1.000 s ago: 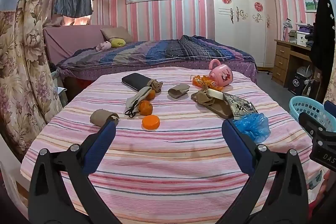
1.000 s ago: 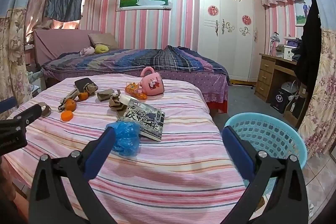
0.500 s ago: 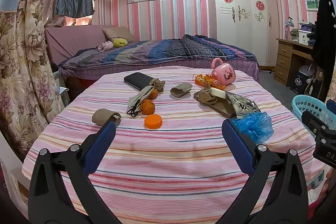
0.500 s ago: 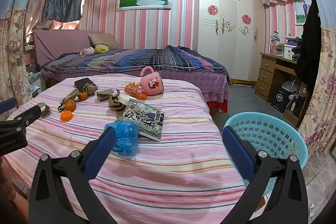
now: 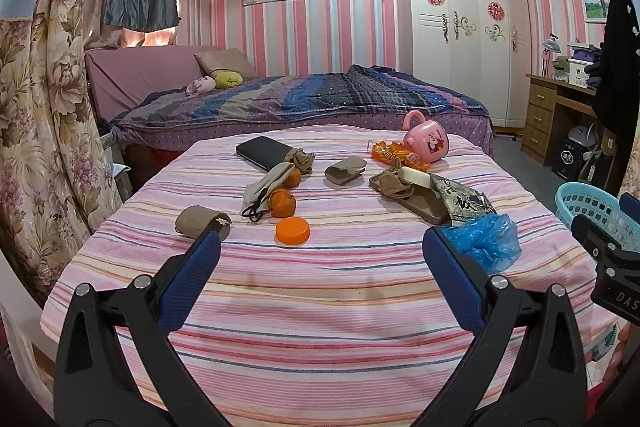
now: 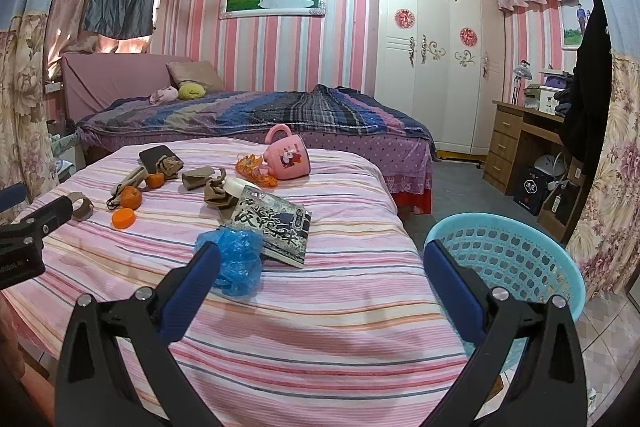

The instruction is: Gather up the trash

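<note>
A pink-striped bed carries scattered items. A crumpled blue plastic bag lies near the right edge, beside a printed packet. An orange lid, two oranges, cardboard tubes and an orange wrapper lie further in. A light-blue basket stands on the floor at the right. My left gripper hangs open over the near bed edge, holding nothing. My right gripper is open too, between bag and basket.
A pink mug, a black wallet, a brown tray with crumpled paper and a cloth mask also lie on the bed. A second bed is behind, a wooden desk at the right, floral curtains at the left.
The left view has lifted and drawn slightly closer to the bed items. The right gripper has hardly moved. Both stay open and empty.
</note>
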